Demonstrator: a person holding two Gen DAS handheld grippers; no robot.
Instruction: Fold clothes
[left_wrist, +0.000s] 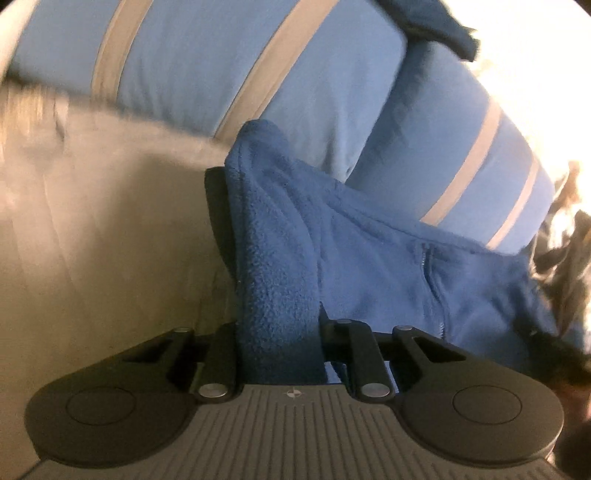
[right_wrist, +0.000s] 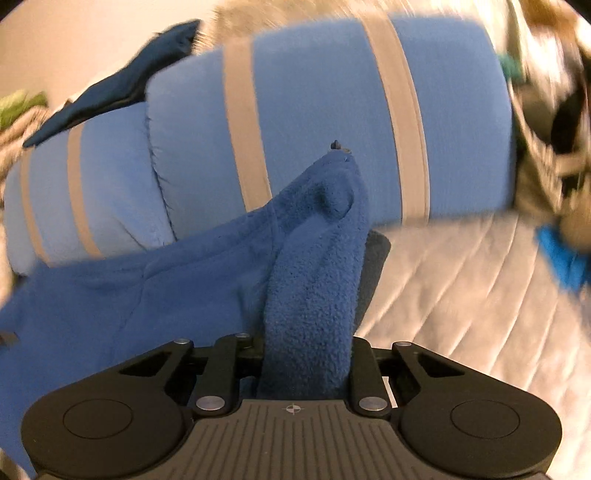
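Left gripper (left_wrist: 273, 236) jaws clamped on blue fleece jacket (left_wrist: 369, 266), right gripper (right_wrist: 317, 258) jaws likewise, striped blue pillows (right_wrist: 314, 92) beyond jaws, quilted bed (right_wrist: 461, 288) beneath.

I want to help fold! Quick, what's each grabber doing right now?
Left gripper: shut on the blue fleece jacket.
Right gripper: shut on the same blue fleece jacket.

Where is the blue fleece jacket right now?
The blue fleece jacket is pinched in both grippers, left gripper and right gripper, stretched between them in front of the blue pillows with tan stripes, above the quilted bed cover.
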